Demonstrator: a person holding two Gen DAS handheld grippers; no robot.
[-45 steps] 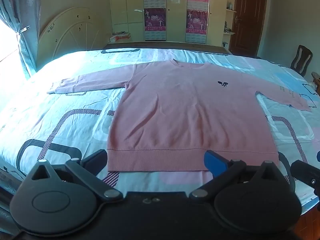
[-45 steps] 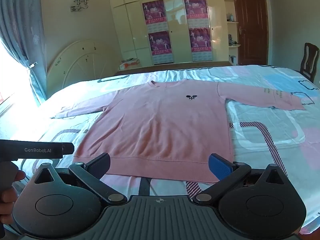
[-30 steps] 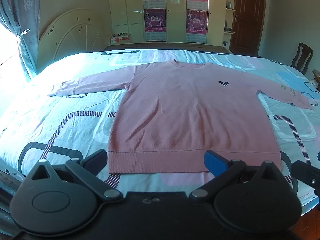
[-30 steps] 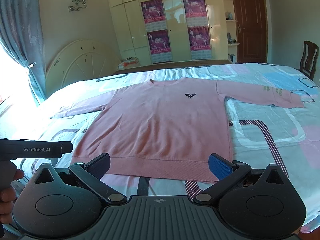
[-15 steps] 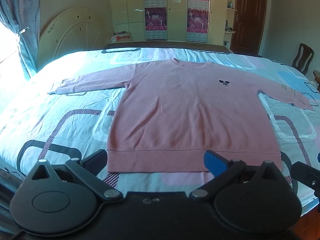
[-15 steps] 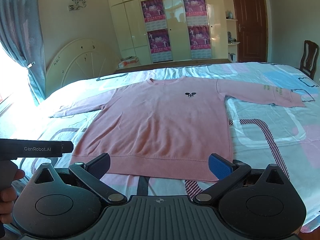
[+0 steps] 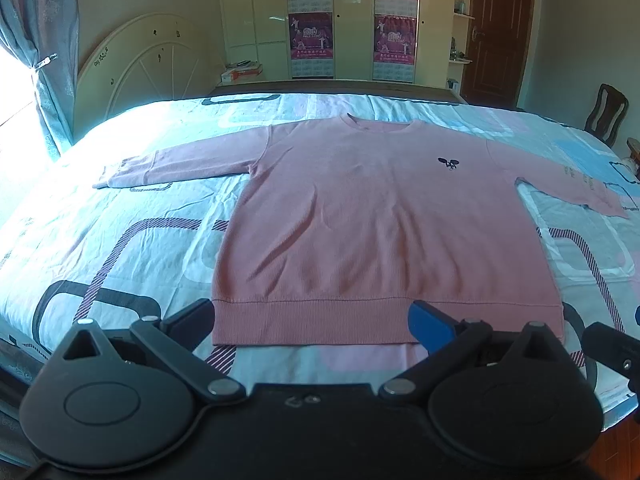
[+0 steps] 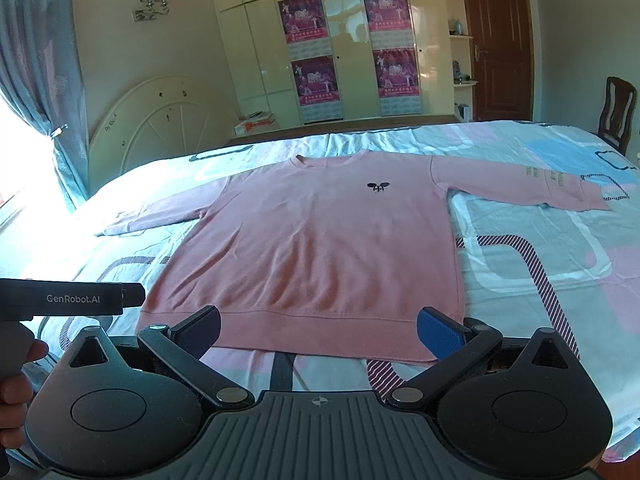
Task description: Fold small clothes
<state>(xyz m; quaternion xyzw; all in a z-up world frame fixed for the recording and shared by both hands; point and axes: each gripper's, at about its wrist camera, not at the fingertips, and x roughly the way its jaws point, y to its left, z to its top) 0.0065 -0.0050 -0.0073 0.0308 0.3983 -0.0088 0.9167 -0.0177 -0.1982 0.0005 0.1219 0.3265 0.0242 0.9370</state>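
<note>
Pink sweatshirt [image 7: 372, 224] flat — hem nearest, bedsheet [image 7: 120, 240] around

The lettering on the sweater's right sleeve [image 8: 554, 178] is too small to read. A hand [image 8: 16, 396] at the left edge is cut off. The posters [image 8: 316, 80] on the wardrobe are too blurred to read.

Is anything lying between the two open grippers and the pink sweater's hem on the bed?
Nothing visible. The pink sweater lies flat on the bedsheet, its hem facing both grippers. The left gripper and right gripper are open just short of the hem, with only bare sheet in between.
</note>
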